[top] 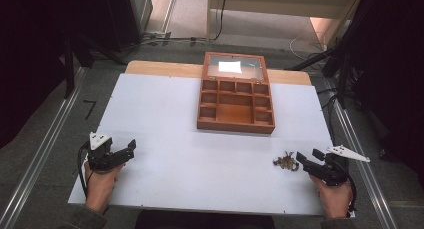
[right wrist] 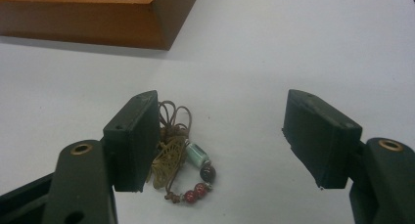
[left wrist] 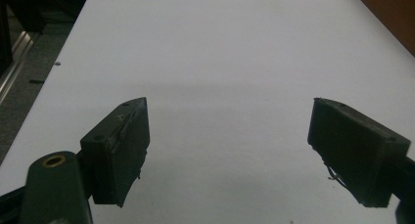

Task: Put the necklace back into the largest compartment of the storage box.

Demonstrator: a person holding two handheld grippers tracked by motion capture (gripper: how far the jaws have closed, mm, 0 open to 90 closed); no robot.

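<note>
The beaded charm (right wrist: 181,165), a small bundle w/ brown cord loops, a gold leaf-like piece, a pale green bead and dark red beads, is seen lying on the white desk (top: 200,164), near its front-right edge, well apart from the wooden box (top: 235,114) farther back. It is judged to be the thing reached for.

The right hand-held gripper (right wrist: 222,136) is held w/ jaws wide apart and nothing between them. In the right gripper view the charm lies just ahead and off-centre, tucked against the inner face of the jaw at that view's left; the other jaw stands well clear. Its long axis runs approx. along the jaws' pointing direction, cord loops at the far end, red beads at the near end. A small sideways shift toward the charm is probably needed before closing.

The left hand-held gripper (left wrist: 227,141) is also held apart, over bare desk at the front-left, much farther from the charm.
</note>
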